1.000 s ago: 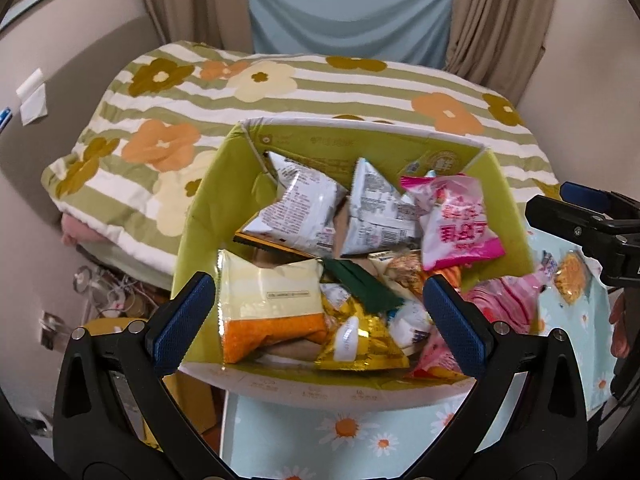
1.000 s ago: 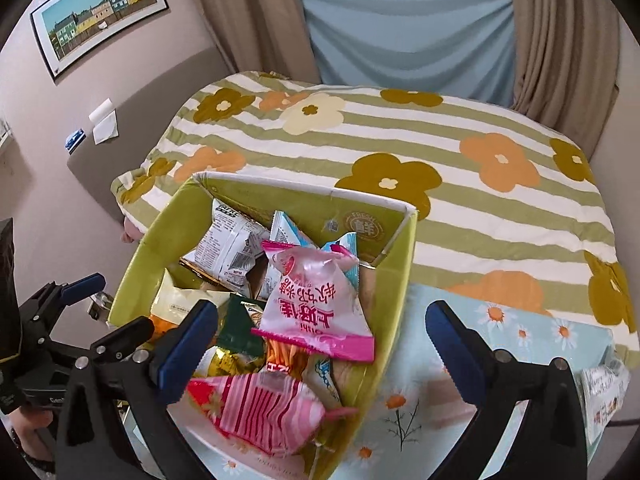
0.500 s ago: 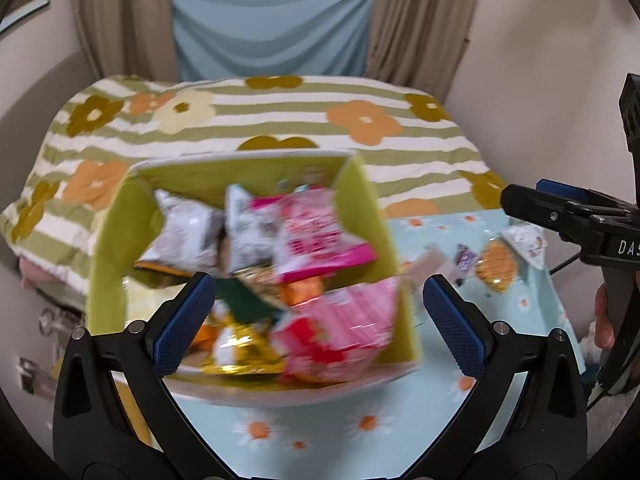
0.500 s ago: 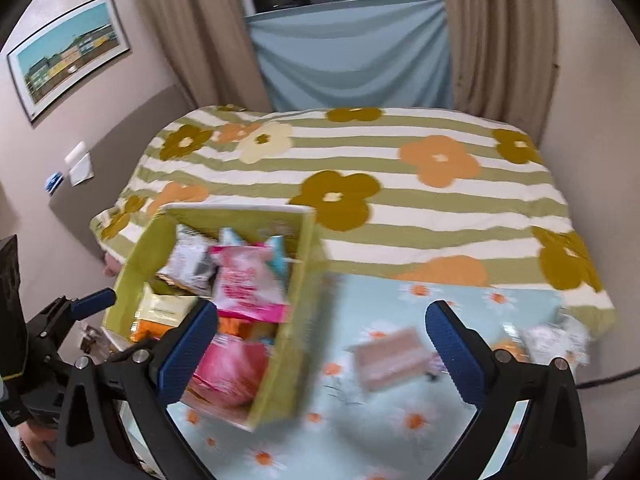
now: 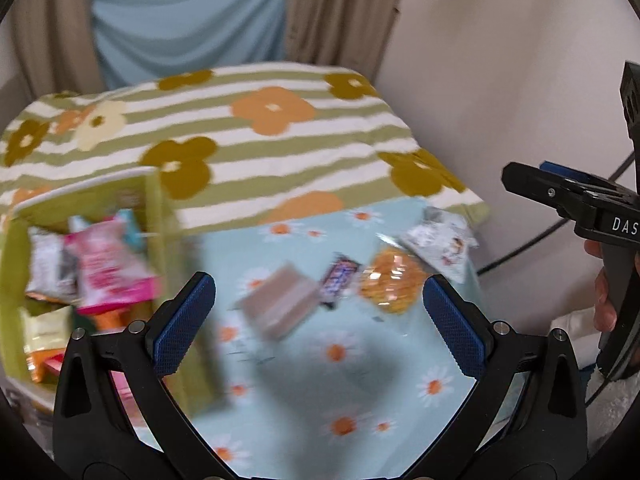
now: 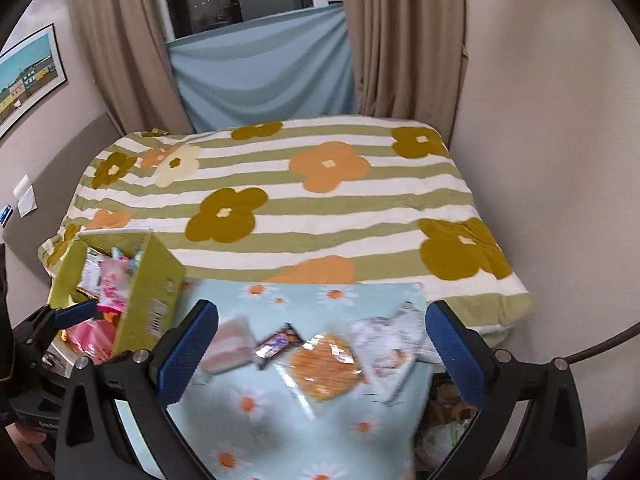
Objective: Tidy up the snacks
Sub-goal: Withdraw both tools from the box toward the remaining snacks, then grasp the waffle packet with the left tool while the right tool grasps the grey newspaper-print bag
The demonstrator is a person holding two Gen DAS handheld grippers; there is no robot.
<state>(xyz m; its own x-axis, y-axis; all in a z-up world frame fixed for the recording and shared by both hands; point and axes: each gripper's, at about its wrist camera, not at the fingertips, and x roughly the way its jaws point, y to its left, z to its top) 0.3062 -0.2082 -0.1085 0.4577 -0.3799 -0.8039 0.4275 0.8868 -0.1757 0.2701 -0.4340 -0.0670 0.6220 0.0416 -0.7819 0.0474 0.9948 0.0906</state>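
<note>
My left gripper [image 5: 320, 320] is spread wide with nothing in it, poised over the daisy-print cloth [image 5: 360, 400], because I judge the next pick is out here. My right gripper [image 6: 320, 348] is just as wide and empty, hanging above the same row. Four loose snacks lie side by side: a pale wafer pack [image 5: 280, 306], a dark candy bar [image 5: 338, 280], a clear bag of orange crackers [image 5: 392, 286] and a white packet [image 5: 444, 240]. Off to my left sits the green box [image 5: 156, 216], already crowded with packets, where these belong.
</note>
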